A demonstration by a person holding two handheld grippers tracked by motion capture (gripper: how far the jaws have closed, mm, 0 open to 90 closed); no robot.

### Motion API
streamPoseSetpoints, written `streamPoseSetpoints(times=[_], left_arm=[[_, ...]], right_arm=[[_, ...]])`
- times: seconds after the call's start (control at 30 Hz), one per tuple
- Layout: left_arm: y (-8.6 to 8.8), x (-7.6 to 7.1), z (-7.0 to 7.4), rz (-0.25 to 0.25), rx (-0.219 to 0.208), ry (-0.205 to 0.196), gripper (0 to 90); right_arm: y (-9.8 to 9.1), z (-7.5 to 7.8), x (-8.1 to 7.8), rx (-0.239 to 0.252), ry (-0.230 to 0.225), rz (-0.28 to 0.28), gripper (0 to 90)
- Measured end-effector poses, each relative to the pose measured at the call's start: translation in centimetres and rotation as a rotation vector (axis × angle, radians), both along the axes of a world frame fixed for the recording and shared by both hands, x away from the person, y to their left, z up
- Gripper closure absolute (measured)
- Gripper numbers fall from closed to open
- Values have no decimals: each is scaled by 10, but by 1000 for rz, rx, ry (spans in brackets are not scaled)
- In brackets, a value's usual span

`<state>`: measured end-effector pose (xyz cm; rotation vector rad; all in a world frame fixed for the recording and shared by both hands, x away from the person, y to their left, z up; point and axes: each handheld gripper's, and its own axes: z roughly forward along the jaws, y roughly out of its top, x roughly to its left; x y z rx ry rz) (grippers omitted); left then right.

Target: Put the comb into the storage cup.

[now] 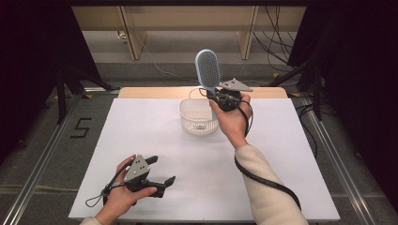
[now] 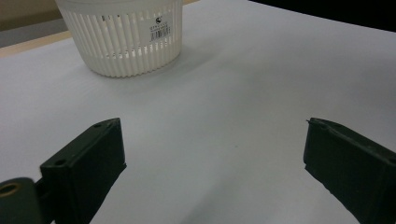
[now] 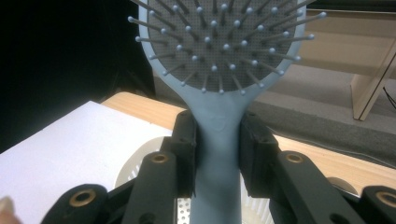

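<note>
Holding a light-blue paddle hairbrush [image 1: 208, 69] upright, the right hand-held gripper [image 1: 217, 97] is clamped on the brush's handle just below the head; in the right gripper view both black jaws press the handle from either side, bristles [image 3: 219, 42] facing the camera. Brush hangs in the air above the far-right rim of the white slotted basket [image 1: 197, 123], handle end pointing down toward the opening. My read: it's gripped at the neck so the head stays clear of the jaws & the long handle can go down into the basket first, w/o tipping the thing over. Basket sits toward the far middle of the white surface [image 1: 141, 136], apart from everything else, label side toward the left hand-held gripper.

Left hand-held gripper [image 1: 157, 174] rests low near the front-left edge of the surface, jaws spread wide w/ nothing between them; its own view looks across bare white toward the basket [image 2: 123, 39]. Prob parked there to stay out of the way, though close enough to steady the basket if needed; can't say that's the intent.

Judgement on next move: the brush looks to sit near the rim rather than dead centre over the opening, so it'd need a small shift toward the middle before lowering. Risk is the handle tip catching the rim & nudging the light basket, since nothing's holding it down.
</note>
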<state>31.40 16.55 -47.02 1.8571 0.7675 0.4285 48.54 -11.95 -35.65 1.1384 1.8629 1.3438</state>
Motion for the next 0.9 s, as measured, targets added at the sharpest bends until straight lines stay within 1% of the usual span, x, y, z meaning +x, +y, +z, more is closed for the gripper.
streamPoseSetpoints(times=[0.9], left_arm=[[0,0,0,0,1,0,52]], right_arm=[[8,4,2,5,-3,8,703]])
